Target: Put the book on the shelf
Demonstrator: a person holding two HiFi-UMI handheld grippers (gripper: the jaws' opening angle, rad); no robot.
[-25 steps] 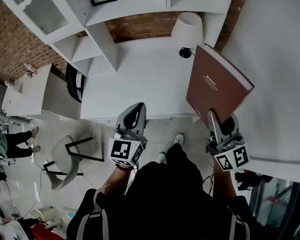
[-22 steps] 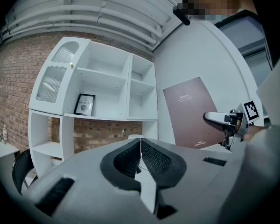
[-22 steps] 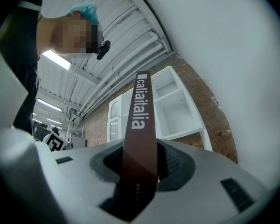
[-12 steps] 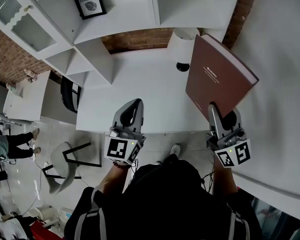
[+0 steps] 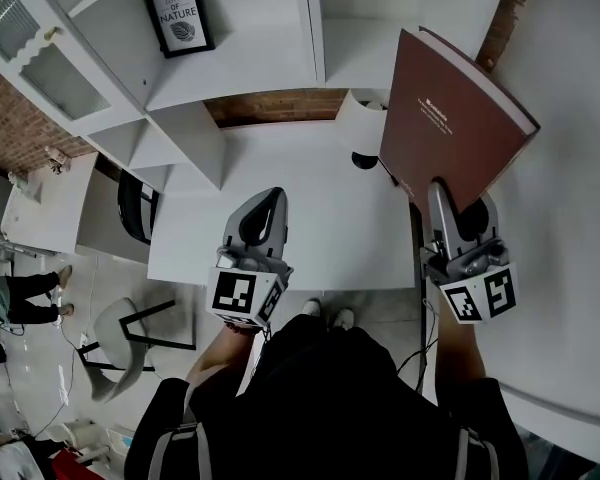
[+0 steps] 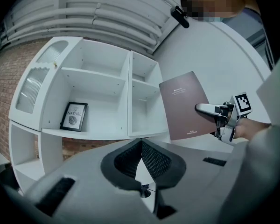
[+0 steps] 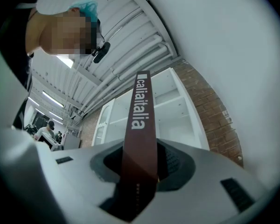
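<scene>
Over the counter's (image 5: pixel 280 228) far-right corner | right gripper (image 5: pixel 443 193) is clamping book (image 5: pixel 455 118) by its lower edge | left gripper (image 5: pixel 268 200) is hovering clenched, empty | risk: book pivoting, clipping lamp (image 5: pixel 356 126).

Your left gripper (image 5: pixel 268 200), grey plastic two-jaw tool with black pads and marker cube: jaws together, nothing between, pointing forward. Bare left forearm (image 5: pixel 218 356) bent in behind it. Your right gripper (image 5: pixel 460 208), same grey build: jaws clamped on lower edge of brown hardcover book (image 5: pixel 458 118). Right forearm (image 5: pixel 450 350) straight behind. Grippers side by side, well apart.
</scene>
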